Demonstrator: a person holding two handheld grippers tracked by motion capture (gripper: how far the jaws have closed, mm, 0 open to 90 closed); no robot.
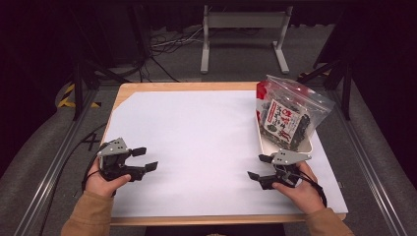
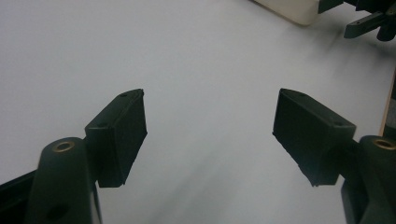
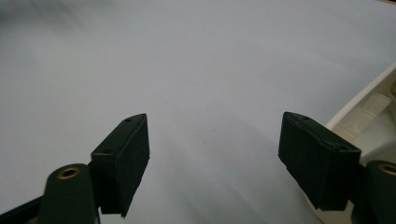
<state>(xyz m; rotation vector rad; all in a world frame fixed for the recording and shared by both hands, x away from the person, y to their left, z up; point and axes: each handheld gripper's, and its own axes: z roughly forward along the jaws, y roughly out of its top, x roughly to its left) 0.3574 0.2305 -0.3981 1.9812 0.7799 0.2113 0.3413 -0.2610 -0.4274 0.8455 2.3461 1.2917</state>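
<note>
A clear zip bag of dark seaweed snacks with a red and white label [image 1: 286, 112] leans in a cream tray [image 1: 290, 147] at the right of the white sheet [image 1: 206, 142]. My left gripper [image 1: 145, 159] [image 2: 210, 130] rests low at the sheet's front left, jaws wide apart and holding nothing. My right gripper [image 1: 259, 167] [image 3: 212, 149] is at the front right, just in front of the tray, also open and holding nothing. The tray's rim [image 3: 369, 105] shows beside its right jaw. In the left gripper view the tray's corner [image 2: 289, 9] and the other gripper [image 2: 369, 21] appear at the top right.
The white sheet covers a wooden table whose edge [image 1: 196, 86] shows at the back. Beyond it stand a white metal frame [image 1: 243, 34] and floor cables [image 1: 167, 44]. Aluminium rails [image 1: 59, 157] run along both sides of the table.
</note>
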